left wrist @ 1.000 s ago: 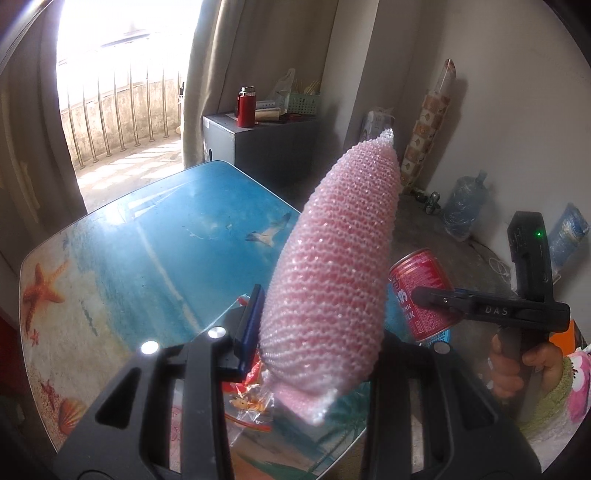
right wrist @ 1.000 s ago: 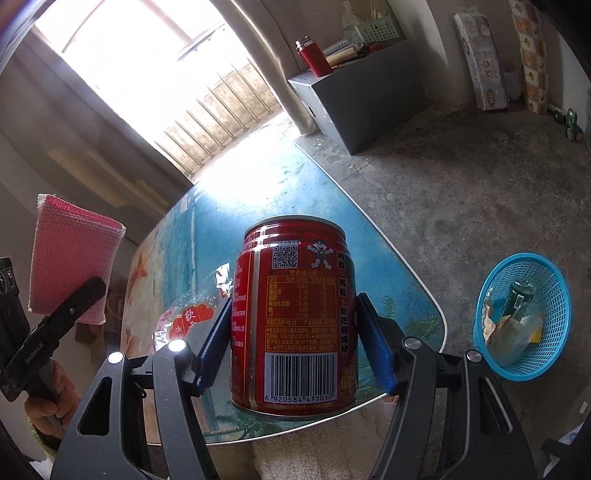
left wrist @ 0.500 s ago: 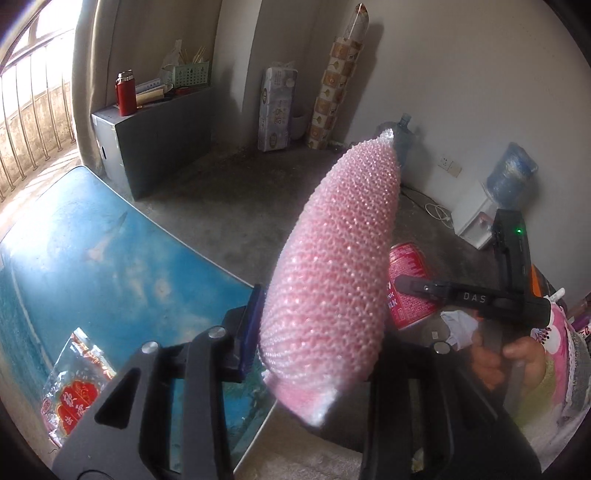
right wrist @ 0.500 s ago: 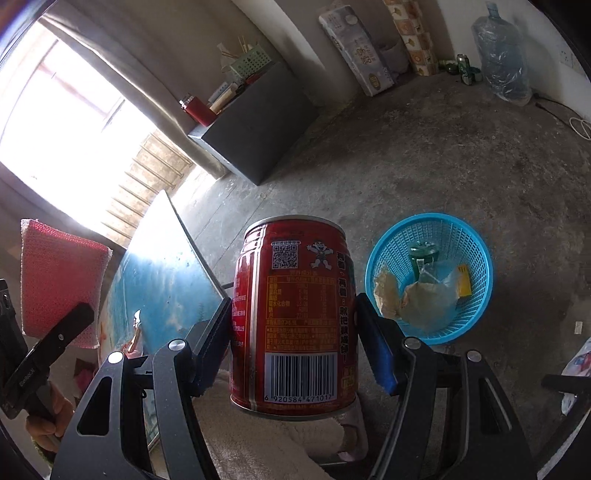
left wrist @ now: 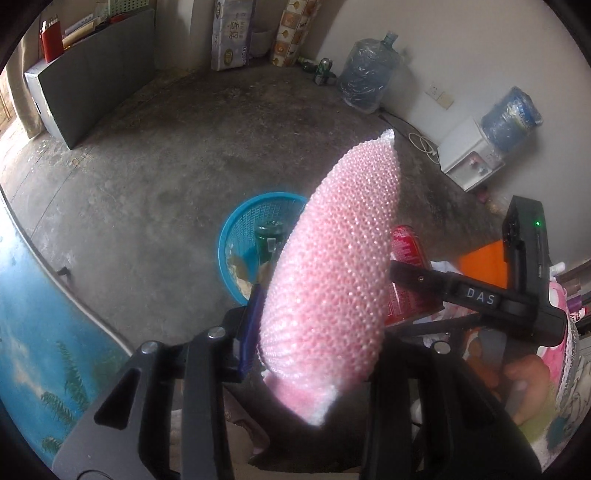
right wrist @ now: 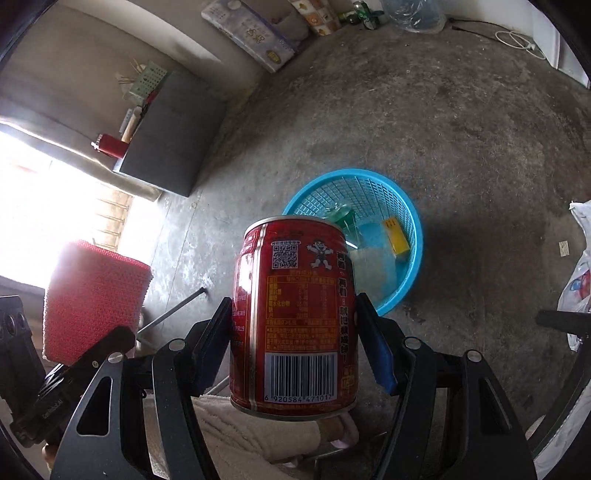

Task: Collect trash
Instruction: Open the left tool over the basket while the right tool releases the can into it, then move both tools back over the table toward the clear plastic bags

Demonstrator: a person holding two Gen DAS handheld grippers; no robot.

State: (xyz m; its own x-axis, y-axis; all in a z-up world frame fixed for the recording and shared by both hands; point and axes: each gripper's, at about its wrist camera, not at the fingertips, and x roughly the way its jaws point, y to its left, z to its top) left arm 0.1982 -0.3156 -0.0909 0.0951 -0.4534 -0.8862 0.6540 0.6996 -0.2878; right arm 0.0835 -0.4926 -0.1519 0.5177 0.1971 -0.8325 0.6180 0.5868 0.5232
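Observation:
My left gripper [left wrist: 314,328] is shut on a pink mesh scouring sponge [left wrist: 332,280], held upright over the floor. My right gripper [right wrist: 293,328] is shut on a red drink can [right wrist: 293,314], held upright. A blue plastic basket [right wrist: 408,225] stands on the concrete floor just beyond the can; it holds a green bottle, clear plastic and a yellow piece. In the left wrist view the basket [left wrist: 240,229] lies behind the sponge, and the can [left wrist: 404,254] and the right gripper show to the right. The sponge [right wrist: 92,295] shows at left in the right wrist view.
The sea-print table edge [left wrist: 44,302] is at lower left. A grey cabinet [left wrist: 92,85] with a red flask stands by the far wall. Water jugs [left wrist: 365,81], a white dispenser [left wrist: 469,158], tissue packs [left wrist: 232,33] and a white plastic bag [right wrist: 576,273] ring the floor.
Both grippers have swung away from the table toward the floor; the blue basket now sits close ahead of the can and sponge. Both grips are unchanged.

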